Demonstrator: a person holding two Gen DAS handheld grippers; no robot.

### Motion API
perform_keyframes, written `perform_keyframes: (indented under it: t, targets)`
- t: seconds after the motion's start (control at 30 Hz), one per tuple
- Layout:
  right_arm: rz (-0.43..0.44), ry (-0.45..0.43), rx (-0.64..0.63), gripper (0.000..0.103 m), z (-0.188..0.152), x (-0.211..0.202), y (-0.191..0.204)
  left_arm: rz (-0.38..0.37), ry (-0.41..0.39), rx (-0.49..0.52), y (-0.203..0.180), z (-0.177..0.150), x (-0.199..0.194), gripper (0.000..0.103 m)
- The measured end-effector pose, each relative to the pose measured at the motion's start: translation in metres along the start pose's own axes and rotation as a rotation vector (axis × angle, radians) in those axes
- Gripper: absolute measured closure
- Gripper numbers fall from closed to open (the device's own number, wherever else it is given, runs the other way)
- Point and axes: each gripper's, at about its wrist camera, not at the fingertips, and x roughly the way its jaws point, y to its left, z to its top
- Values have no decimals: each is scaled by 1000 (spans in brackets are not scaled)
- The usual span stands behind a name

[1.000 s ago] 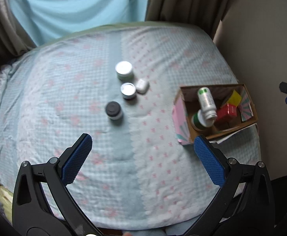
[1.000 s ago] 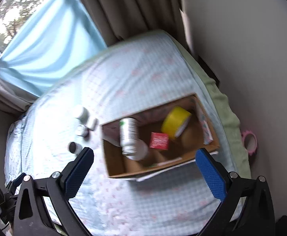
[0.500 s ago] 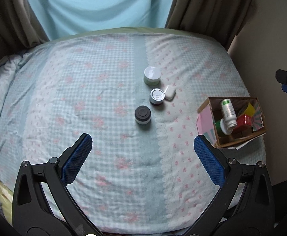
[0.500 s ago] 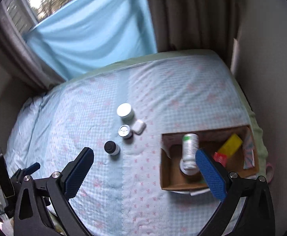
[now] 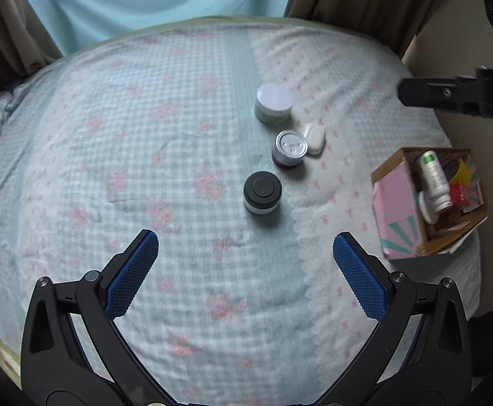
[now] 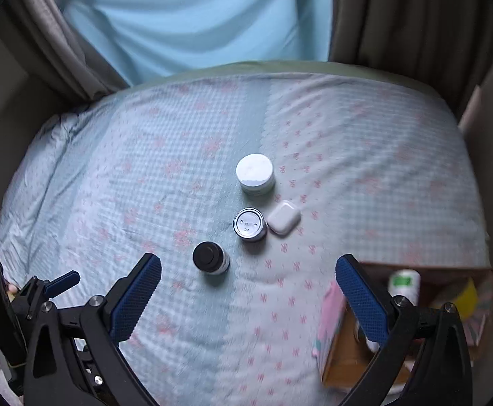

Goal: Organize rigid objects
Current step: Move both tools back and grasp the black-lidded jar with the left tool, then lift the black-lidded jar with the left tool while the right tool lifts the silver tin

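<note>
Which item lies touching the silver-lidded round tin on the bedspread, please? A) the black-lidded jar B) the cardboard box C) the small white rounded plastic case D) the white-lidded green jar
C: the small white rounded plastic case rests against the right side of the silver-lidded round tin, while the other loose jars stand clearly apart from it.

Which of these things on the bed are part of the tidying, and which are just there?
Part of the job:
black-lidded jar
silver-lidded jar
white-lidded jar
white case
box

Just there:
bedspread
curtains
</note>
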Motion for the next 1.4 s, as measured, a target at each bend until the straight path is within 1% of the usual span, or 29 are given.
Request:
perform_keyframes:
  t: [0.07,0.2,0.33,0.4,0.47,0.57,0.67,0.73,0.77,0.83,0.87,0.9,0.97,1.07,1.1,1.13,1.2,1.3,1.4]
  targets:
    - [-1,5,-30,0,4,33,-3,6,15,25,0,-2,33,0]
    - [-9,12,-98,0,9,81,-7,15,52,46,1,-6,89,1]
    - [8,67,-195,2,13,131,-2,14,70,75,-3,-7,130,3]
    - [14,102,-266,5,14,152,2,22,67,96,-6,-6,146,4]
    - [15,134,-373,6,14,172,6,23,69,112,-8,-3,162,6]
    - [21,163,-491,6,12,190,9,18,69,121,-12,1,180,11]
    - [44,206,-569,11,15,205,10,9,68,126,-14,5,192,17]
    - [50,228,-607,15,16,211,12,0,67,128,-16,8,197,24]
    - [46,240,-635,18,15,216,13,-9,65,128,-16,9,198,26]
    - [35,264,-680,20,13,223,15,-26,59,124,-17,11,199,33]
    - [31,271,-704,26,13,226,16,-32,53,125,-18,13,199,34]
    - [34,280,-715,29,13,228,16,-34,48,127,-19,14,199,35]
    - [49,293,-738,31,12,231,18,-41,40,130,-21,16,199,38]
    - [51,302,-776,38,9,236,22,-52,34,128,-23,19,201,42]
    - [49,306,-782,42,8,240,26,-53,33,128,-24,20,201,44]
    - [48,310,-786,44,7,242,26,-56,32,129,-25,21,201,48]
    - [57,321,-783,53,5,245,27,-50,35,133,-25,22,202,50]
    - [57,309,-780,53,1,245,24,-67,36,116,-22,24,202,50]
    - [54,306,-772,53,0,247,23,-68,33,116,-21,24,201,50]
